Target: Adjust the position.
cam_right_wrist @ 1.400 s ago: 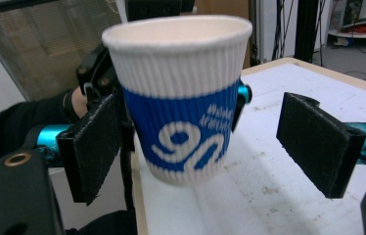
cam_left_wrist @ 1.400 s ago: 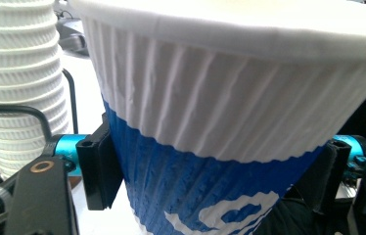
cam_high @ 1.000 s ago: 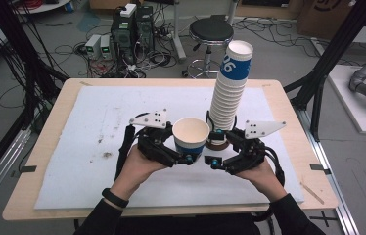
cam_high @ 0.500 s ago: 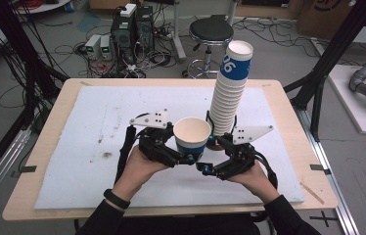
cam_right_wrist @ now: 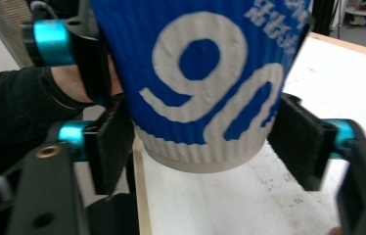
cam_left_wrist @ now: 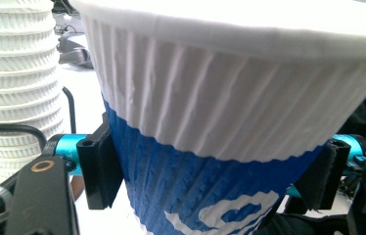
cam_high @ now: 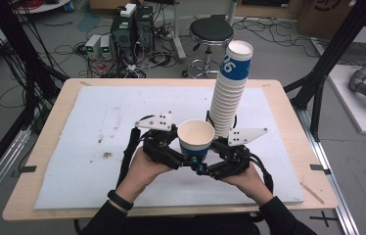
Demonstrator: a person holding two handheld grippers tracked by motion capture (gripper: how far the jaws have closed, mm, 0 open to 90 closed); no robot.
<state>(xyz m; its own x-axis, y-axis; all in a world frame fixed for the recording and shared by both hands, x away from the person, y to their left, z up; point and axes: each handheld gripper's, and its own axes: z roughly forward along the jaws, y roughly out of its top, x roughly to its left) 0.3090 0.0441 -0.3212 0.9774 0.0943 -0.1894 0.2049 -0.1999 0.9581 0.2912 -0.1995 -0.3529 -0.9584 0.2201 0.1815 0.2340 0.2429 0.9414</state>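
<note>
Nearest you, at the middle of the desk's (cam_high: 288, 112) front edge, your two hands meet around a single blue-and-white paper cup (cam_high: 196, 137), held upright and open-mouthed just above the white mat (cam_high: 98, 122). The left gripper (cam_left_wrist: 210, 181) has its fingers (cam_left_wrist: 98, 166) clamped on the cup's blue band, one pad pressed to each side, just below the white ribbed upper part. The right gripper (cam_right_wrist: 203, 142) comes in from the other side. Its fingers (cam_right_wrist: 107, 142) have just been closing with the foot of the cup between them, and the pads now sit against the lowest part of the wall, so both tools grip the same cup. Just behind it, toward the desk's far right corner, the tall stack of cups (cam_high: 227, 98) stands upright on the mat, close to the held cup but apart from it. Beyond the far edge a black stool (cam_high: 211, 32) and computer boxes (cam_high: 132, 24) stand on the floor among cables. Judging by this, one cup is off the stack and in a two-handed hold. What is left appears to be letting one side go and then setting the cup down or returning it. No cup stands alone on the mat yet.
</note>
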